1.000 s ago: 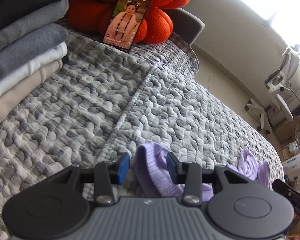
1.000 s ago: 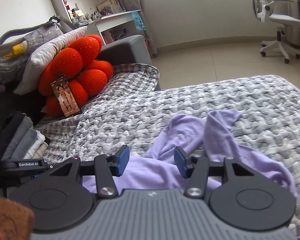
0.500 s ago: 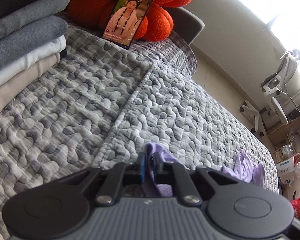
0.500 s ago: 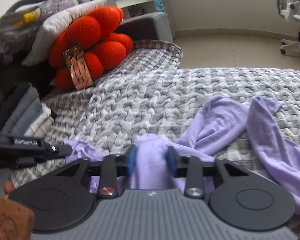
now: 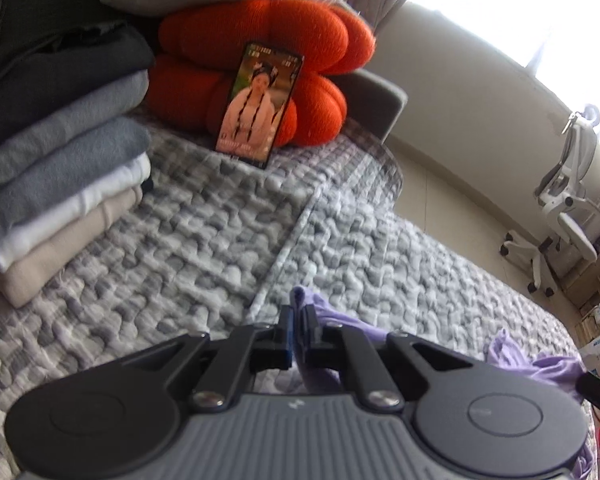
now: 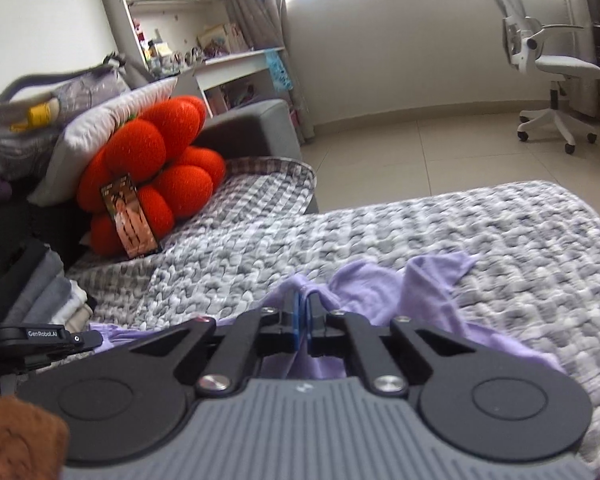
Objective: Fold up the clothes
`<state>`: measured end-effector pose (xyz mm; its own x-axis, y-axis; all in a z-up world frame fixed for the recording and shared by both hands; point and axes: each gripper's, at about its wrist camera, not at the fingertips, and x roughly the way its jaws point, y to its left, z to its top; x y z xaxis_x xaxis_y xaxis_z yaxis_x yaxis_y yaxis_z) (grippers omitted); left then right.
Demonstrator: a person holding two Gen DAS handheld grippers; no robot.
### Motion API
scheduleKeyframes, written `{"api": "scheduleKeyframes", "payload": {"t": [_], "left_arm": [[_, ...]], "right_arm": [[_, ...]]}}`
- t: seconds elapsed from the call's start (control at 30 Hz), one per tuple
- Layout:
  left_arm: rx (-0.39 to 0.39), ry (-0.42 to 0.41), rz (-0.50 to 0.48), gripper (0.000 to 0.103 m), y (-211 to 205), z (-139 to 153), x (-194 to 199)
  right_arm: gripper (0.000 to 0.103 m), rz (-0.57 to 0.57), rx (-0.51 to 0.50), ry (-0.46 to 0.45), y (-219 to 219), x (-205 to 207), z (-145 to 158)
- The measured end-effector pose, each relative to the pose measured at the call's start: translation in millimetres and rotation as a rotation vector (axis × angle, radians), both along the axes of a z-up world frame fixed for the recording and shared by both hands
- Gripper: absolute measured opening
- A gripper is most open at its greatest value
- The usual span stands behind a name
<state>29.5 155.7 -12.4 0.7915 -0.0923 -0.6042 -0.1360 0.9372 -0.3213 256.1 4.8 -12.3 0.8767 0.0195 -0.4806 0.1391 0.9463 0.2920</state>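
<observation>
A lilac garment (image 6: pixel 384 288) lies rumpled on the grey quilted bed cover (image 6: pixel 500 232). My right gripper (image 6: pixel 303 312) is shut on a raised fold of it, with cloth bunched up between the blue pads. In the left wrist view my left gripper (image 5: pixel 298 326) is shut on another edge of the lilac garment (image 5: pixel 320 308), which trails off to the right toward a loose sleeve (image 5: pixel 540 360). In the right wrist view the left gripper's body (image 6: pixel 40 336) shows at the left edge, with lilac cloth beside it.
A stack of folded clothes (image 5: pixel 60 184) stands at the left on the bed cover (image 5: pixel 420 264). An orange flower-shaped cushion (image 5: pixel 268 60) props up a phone (image 5: pixel 260 108) at the bed's head. A white office chair (image 6: pixel 552 76) stands on the tiled floor beyond the bed.
Both grippers went from open to shut on the lilac garment. Both have since risen, lifting the pinched folds off the bed cover.
</observation>
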Motion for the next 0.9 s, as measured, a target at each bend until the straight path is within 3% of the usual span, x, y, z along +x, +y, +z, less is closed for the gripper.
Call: {"api": "scheduleKeyframes", "payload": {"t": [0.1, 0.27, 0.43, 0.63, 0.73, 0.77, 0.9], "left_arm": [[0.023, -0.052, -0.015, 0.004, -4.2, 4.9, 6.0], [0.038, -0.122, -0.045, 0.004, -14.6, 8.5, 20.5], [0.057, -0.214, -0.009, 0.004, -19.7, 9.3, 27.7], [0.049, -0.129, -0.004, 0.010, -21.6, 3.1, 26.2], [0.039, -0.047, 0.005, 0.026, -20.5, 0.2, 19.5], [0.033, -0.015, 0.010, 0.037, -19.6, -0.9, 16.7], [-0.057, 0.090, -0.005, 0.046, -12.2, -6.5, 1.2]], "right_arm": [[0.001, -0.033, -0.074, -0.021, -8.2, -13.6, 5.7], [0.001, -0.046, -0.093, 0.026, -25.1, -24.9, -4.0], [0.003, -0.071, -0.121, 0.081, -34.7, -33.3, -13.2], [0.010, -0.106, -0.123, 0.088, -48.5, -44.3, -15.8], [0.011, -0.122, -0.119, 0.097, -55.4, -46.8, -17.7], [0.011, -0.126, -0.114, 0.101, -57.6, -46.3, -18.5], [0.012, -0.134, -0.066, 0.111, -65.3, -45.1, -18.6]]}}
